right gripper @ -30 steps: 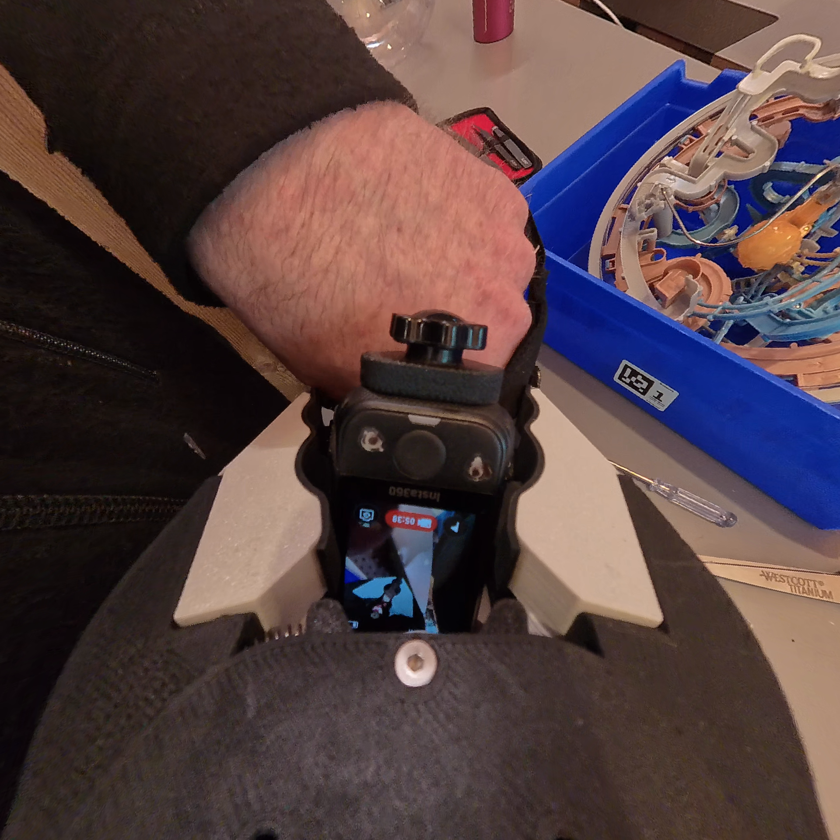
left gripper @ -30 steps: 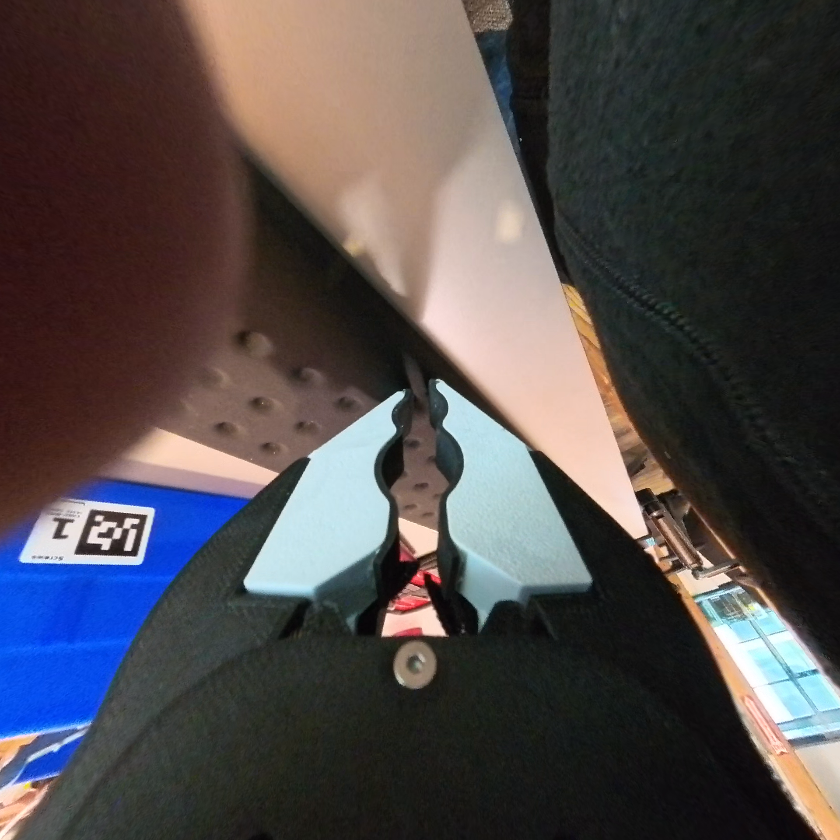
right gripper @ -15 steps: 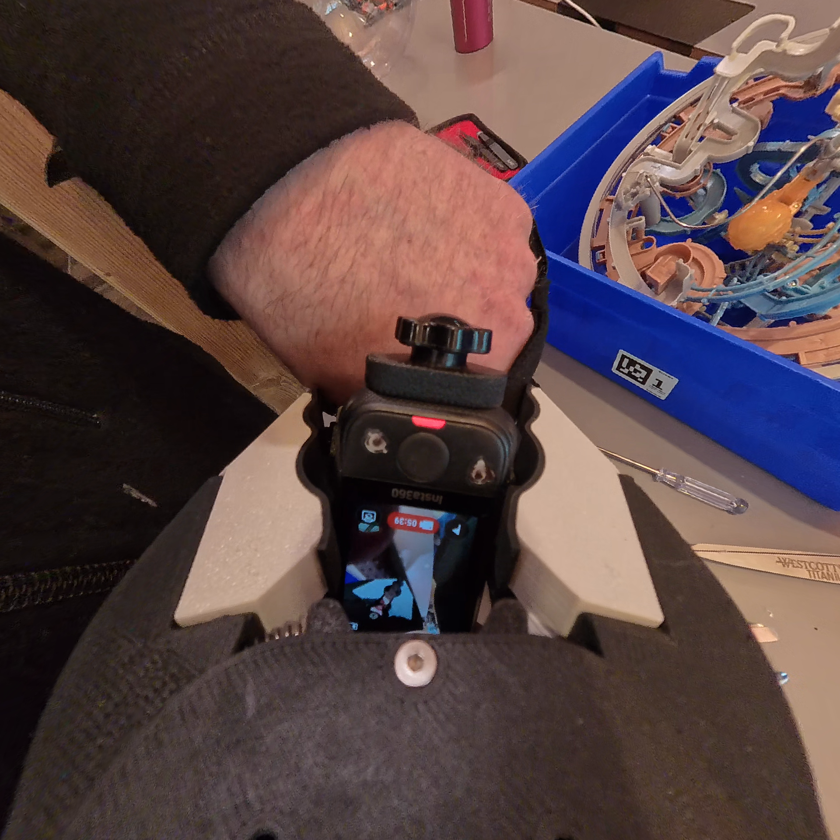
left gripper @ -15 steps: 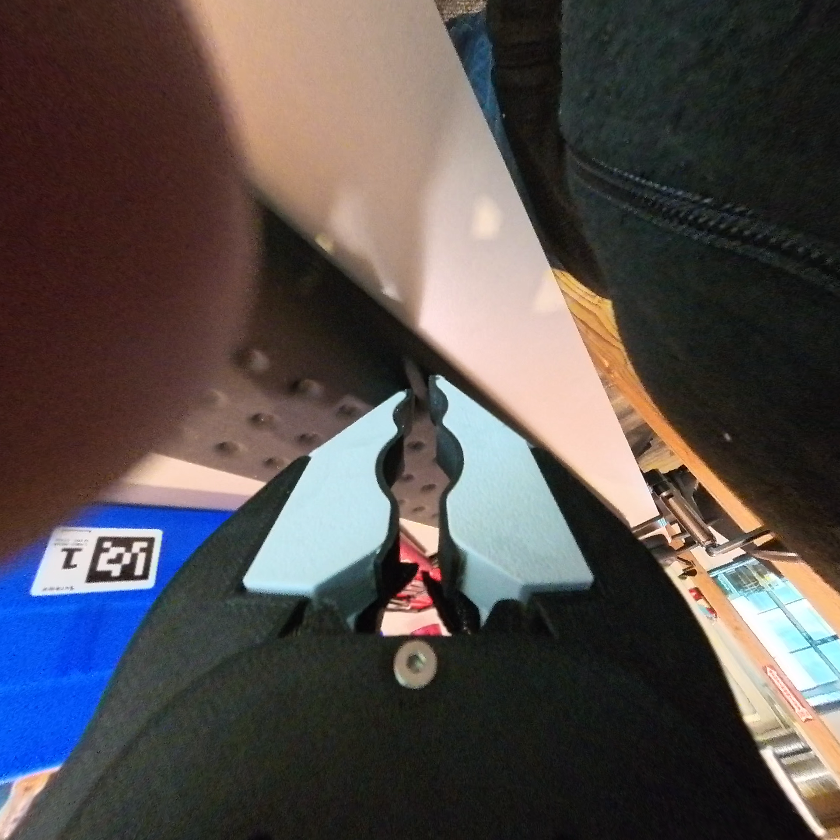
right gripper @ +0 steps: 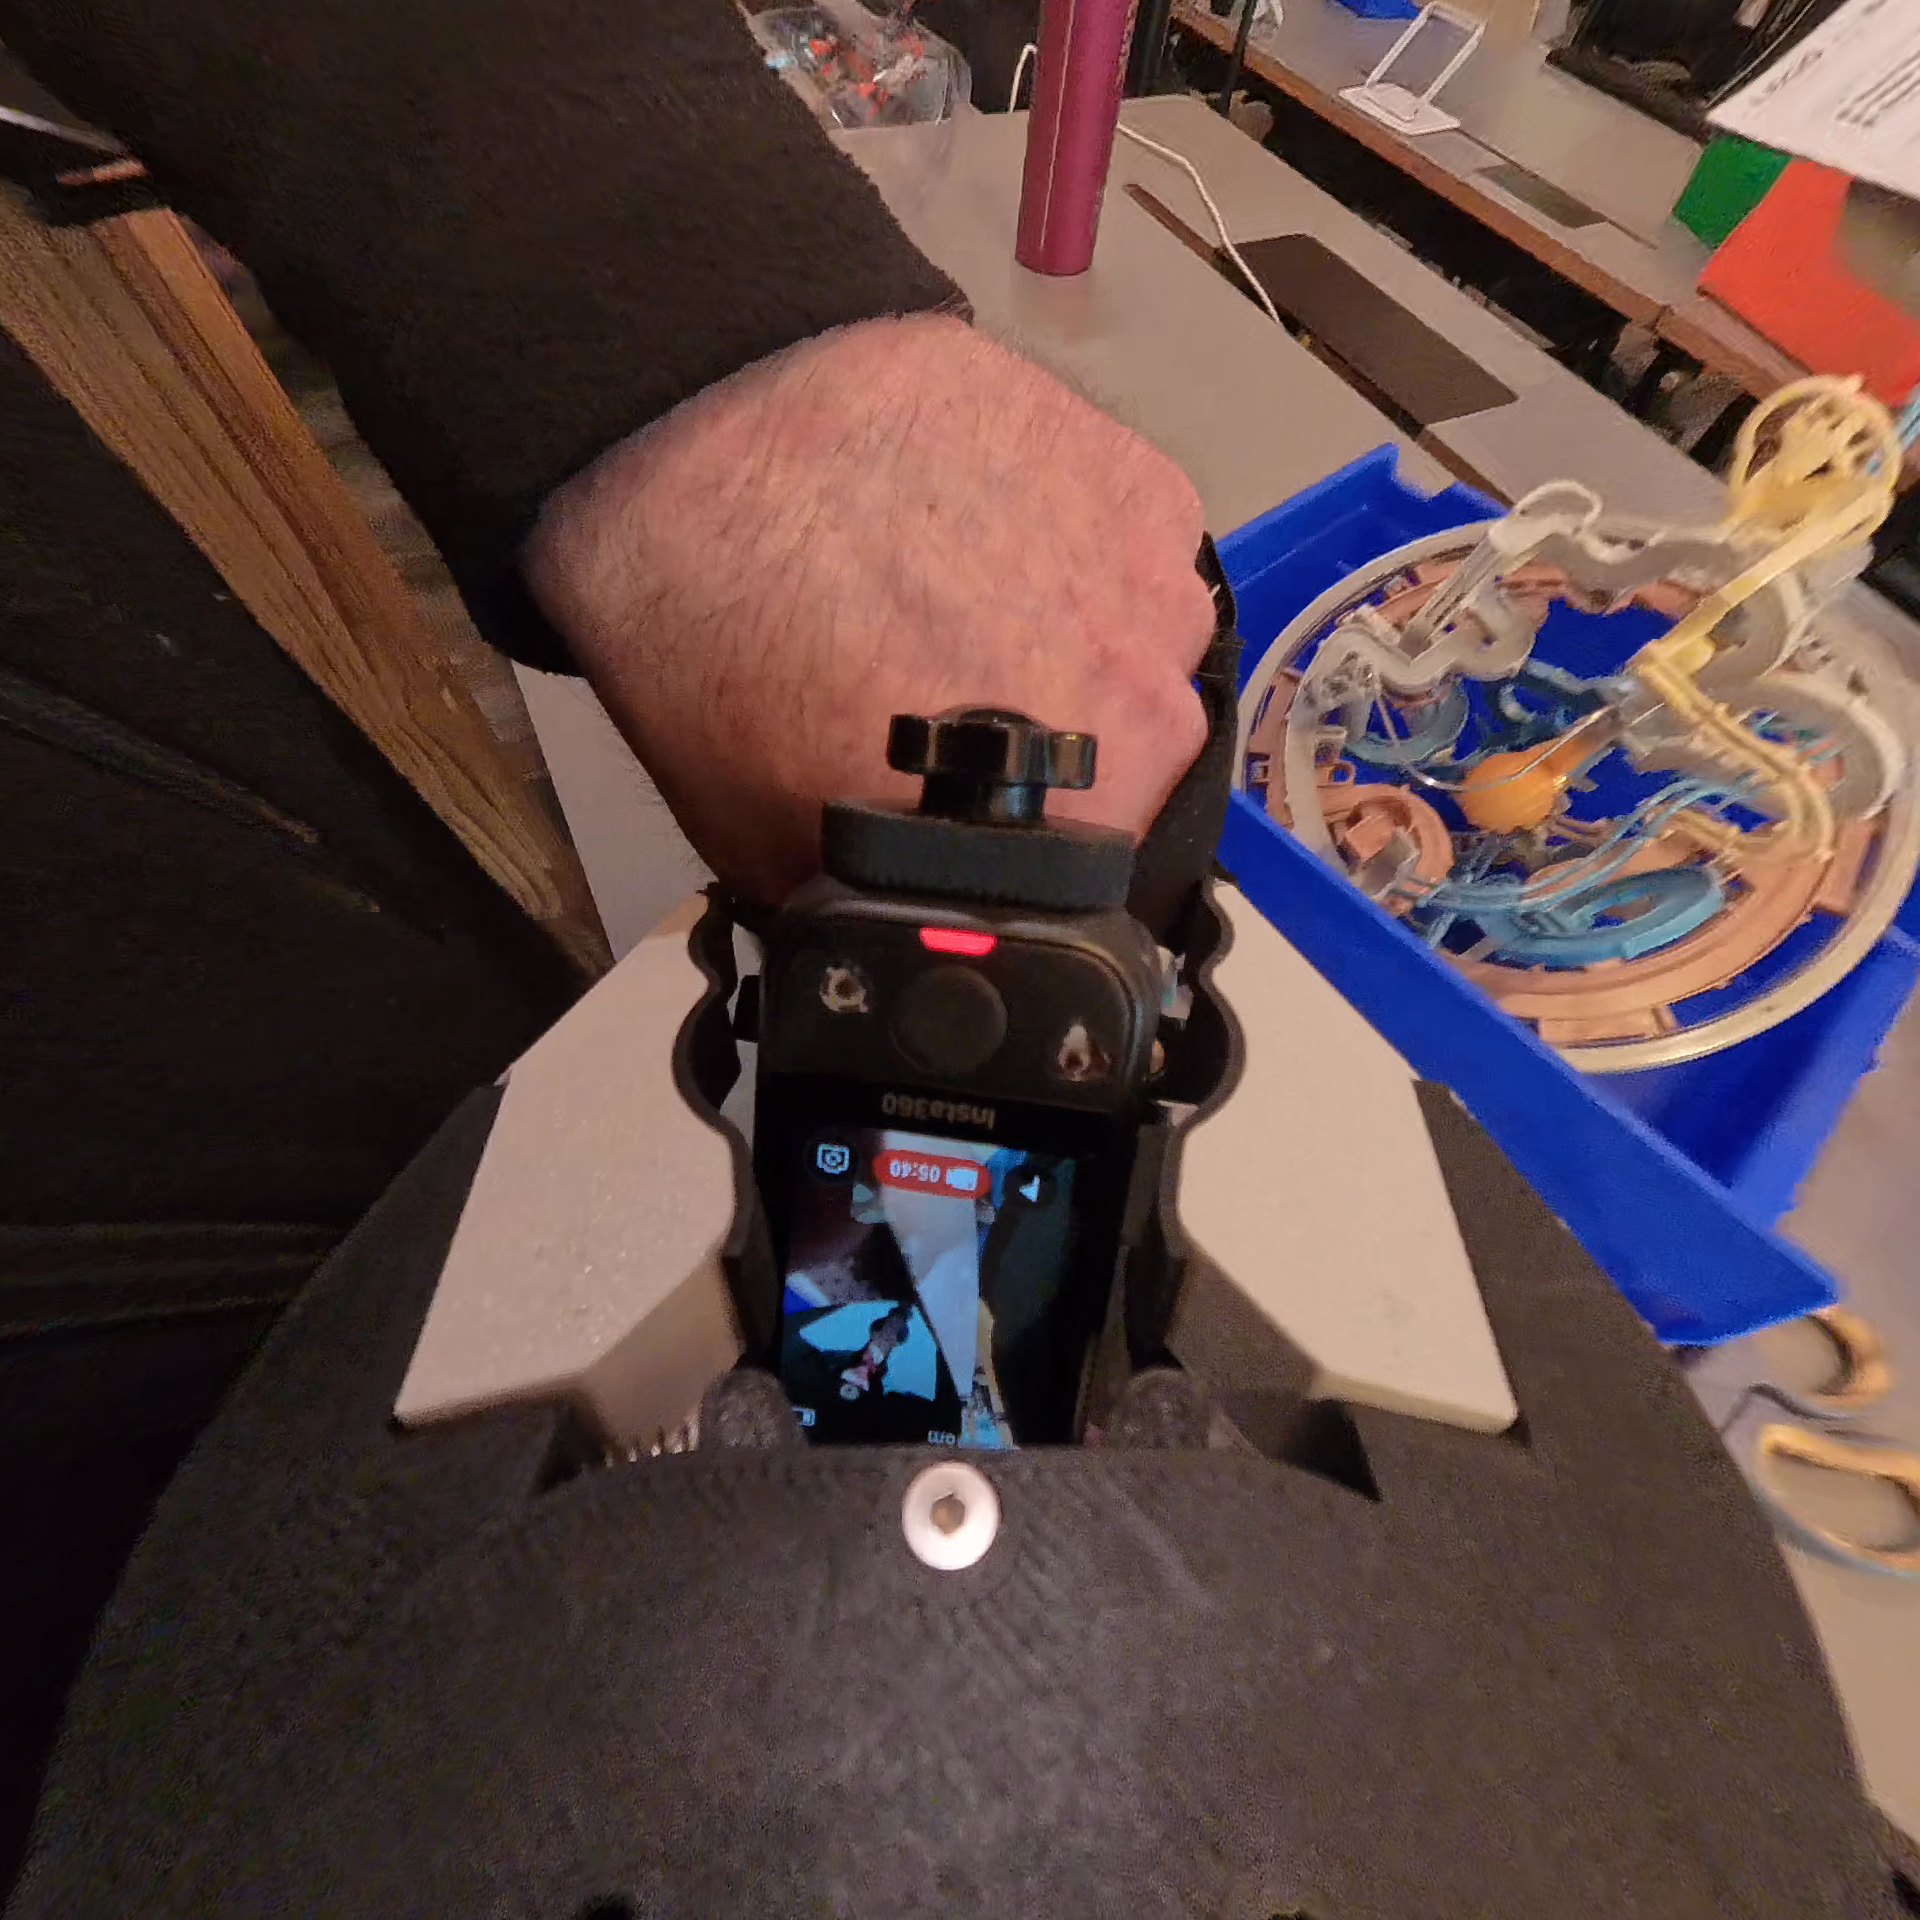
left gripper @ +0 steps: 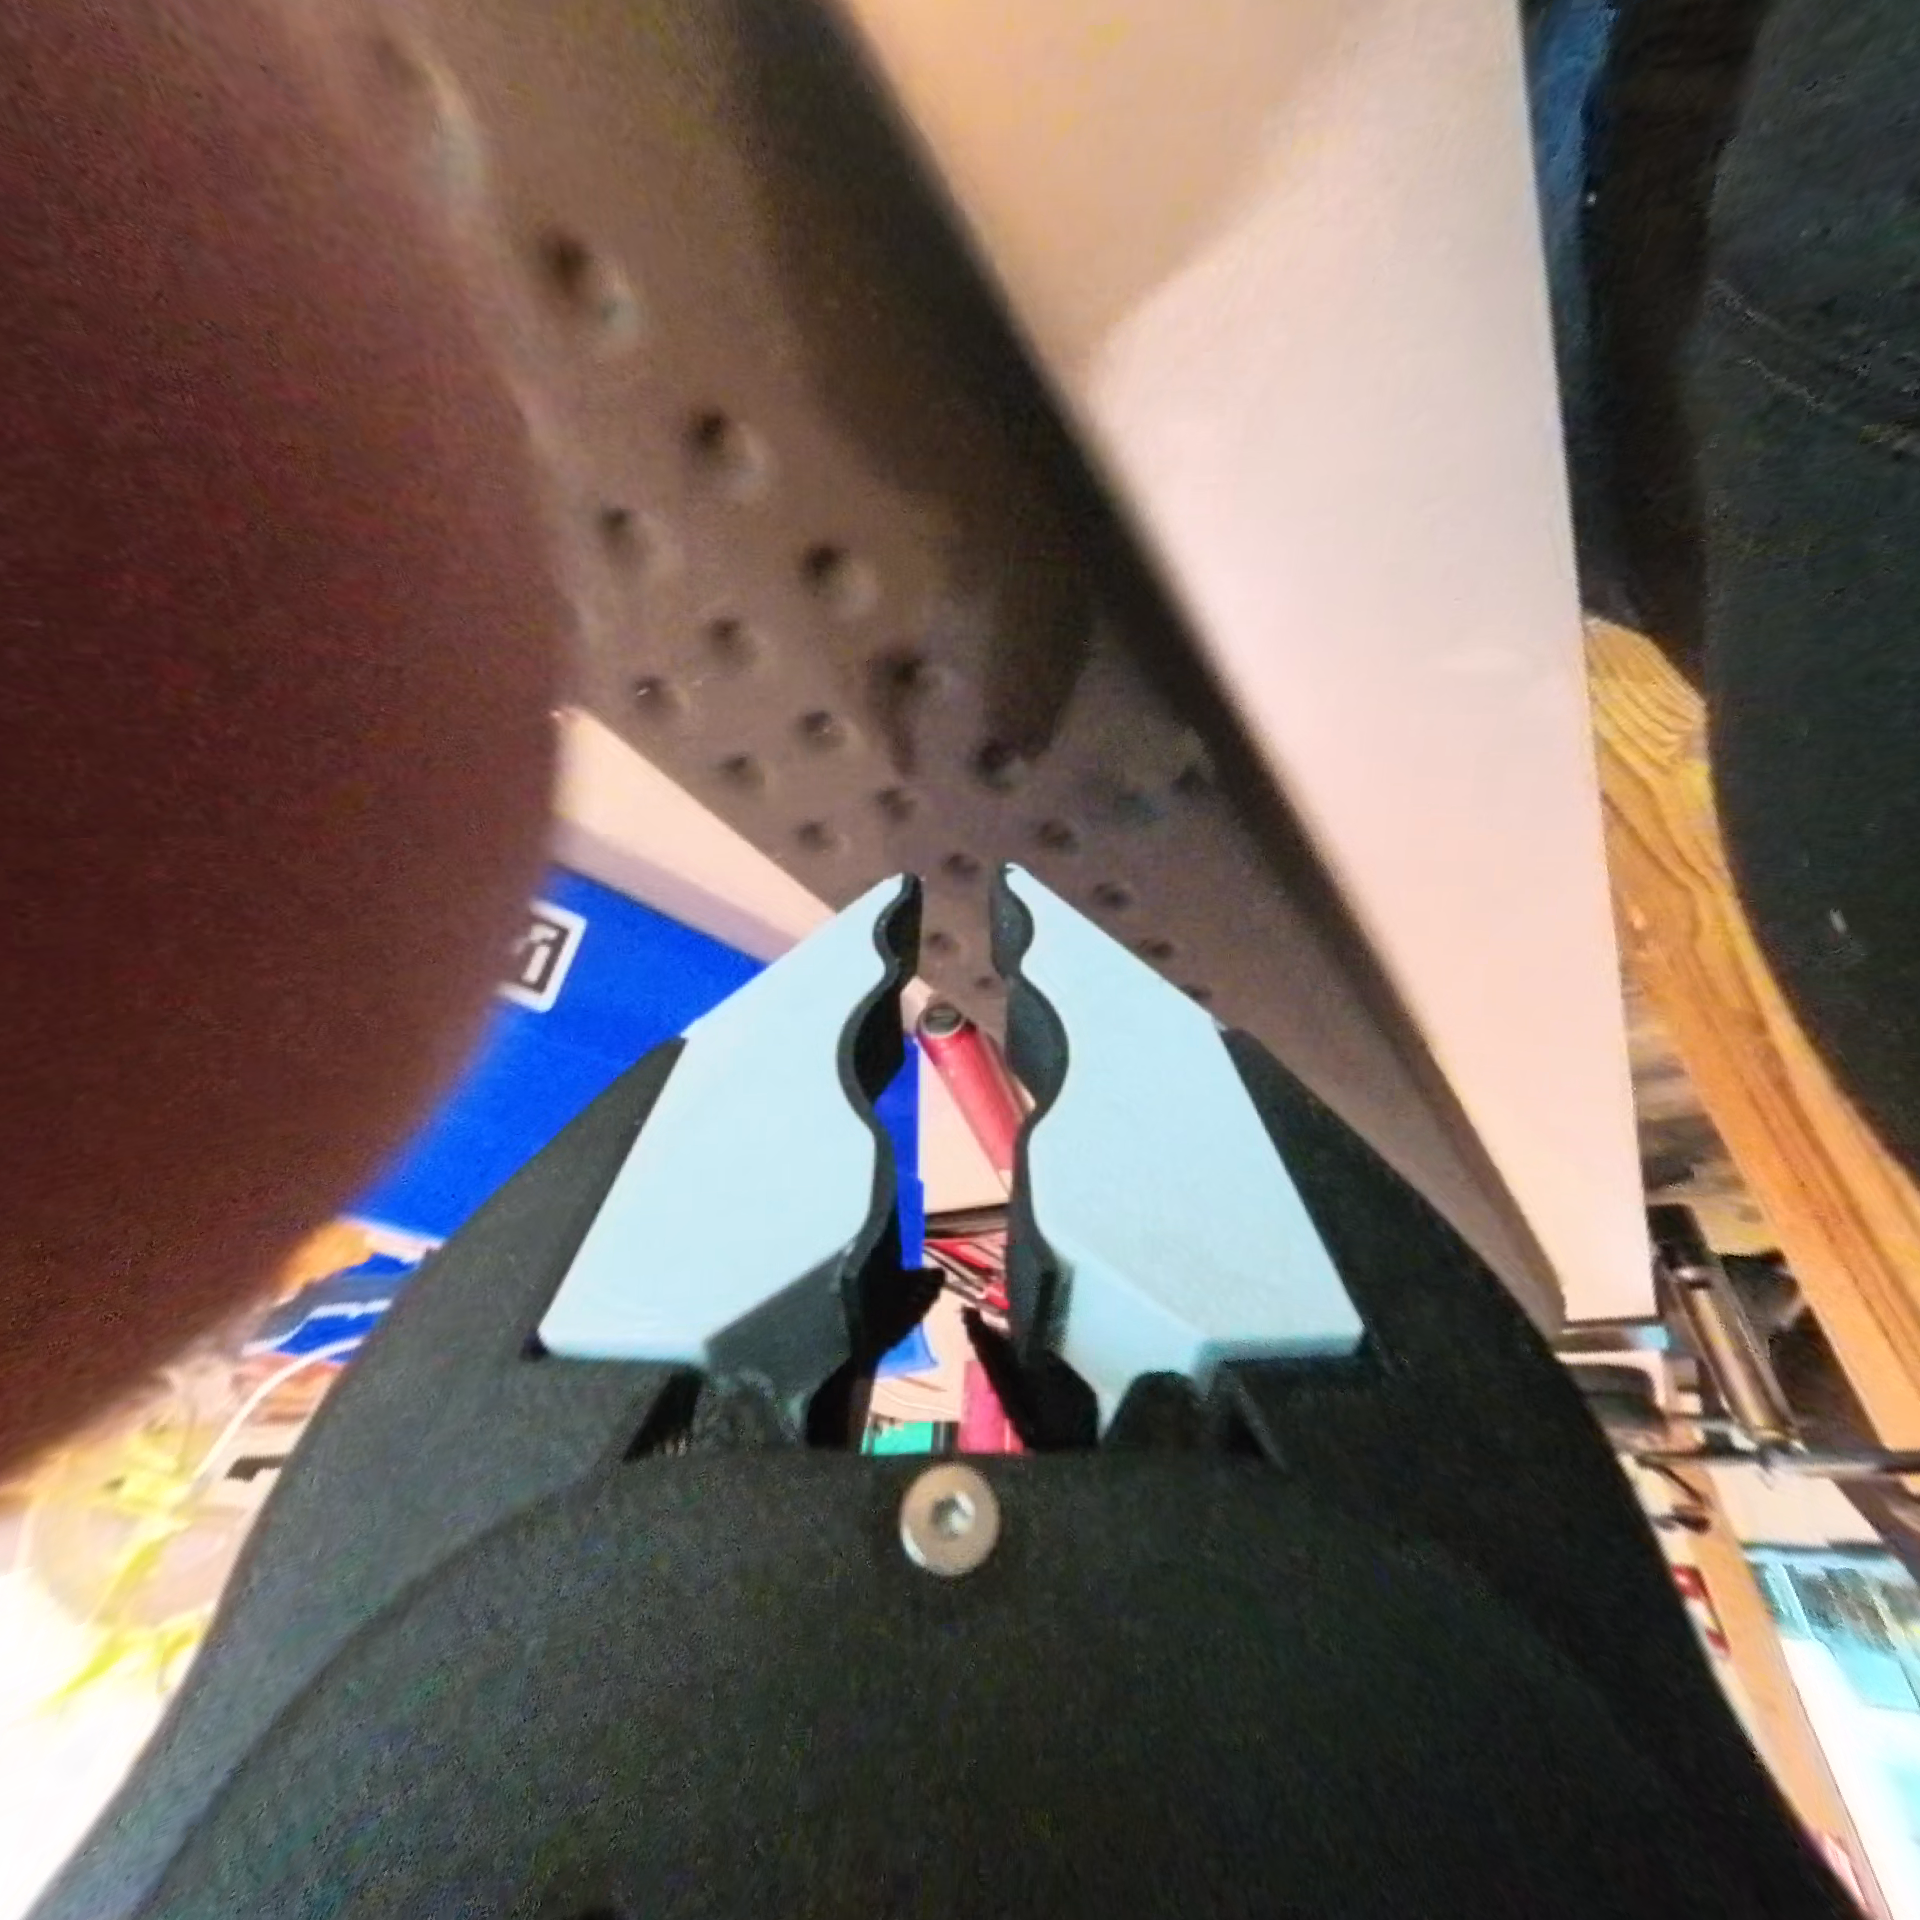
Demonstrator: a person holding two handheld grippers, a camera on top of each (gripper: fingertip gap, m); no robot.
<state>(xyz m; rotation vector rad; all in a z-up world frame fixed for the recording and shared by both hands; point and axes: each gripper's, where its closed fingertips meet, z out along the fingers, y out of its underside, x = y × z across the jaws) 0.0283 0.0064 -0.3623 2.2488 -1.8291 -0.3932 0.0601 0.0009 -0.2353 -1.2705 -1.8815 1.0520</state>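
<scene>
Blue plastic bin [right gripper: 1475,1049] on our grey table [right gripper: 1174,343] holds a tangled plastic track toy [right gripper: 1590,790]. Beside it, a hand [right gripper: 883,582] grips our left gripper [left gripper: 954,894], its fingers a narrow gap apart and empty. Our right gripper [right gripper: 961,997] has its fingers closed against the sides of a small black camera [right gripper: 940,1132] mounted on the left one.

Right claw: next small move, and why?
Probably open the right claw a little and back off: its fingers bracket the black camera mounted on the other handheld unit, gripped by a hand; its red light is on.
</scene>
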